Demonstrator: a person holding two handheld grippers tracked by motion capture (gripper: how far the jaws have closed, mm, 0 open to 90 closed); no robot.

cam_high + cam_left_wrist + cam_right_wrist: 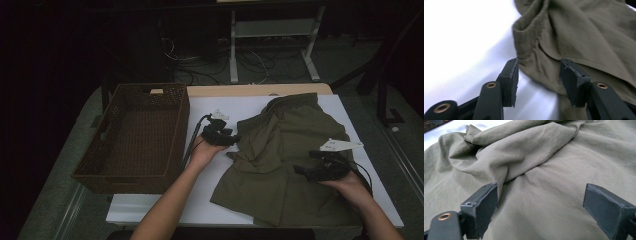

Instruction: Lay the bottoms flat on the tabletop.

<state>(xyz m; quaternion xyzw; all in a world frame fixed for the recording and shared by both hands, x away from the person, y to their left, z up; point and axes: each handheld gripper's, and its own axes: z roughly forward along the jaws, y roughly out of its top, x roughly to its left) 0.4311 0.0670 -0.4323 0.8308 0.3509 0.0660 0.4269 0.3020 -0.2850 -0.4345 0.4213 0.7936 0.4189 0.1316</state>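
High view: olive garment (285, 150) lies rumpled on the white table (210, 105), right of the wicker basket (135, 135). Left gripper (235, 137) is at the cloth's left edge, jaws spread, a hem fold between them. Right gripper (300, 170) sits over the cloth's right part, jaws spread wide, pinching nothing.

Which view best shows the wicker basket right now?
The high view: the whole wicker basket sits on the table's left, beside the olive garment. The right gripper view catches at most a dark sliver at its top-left corner.
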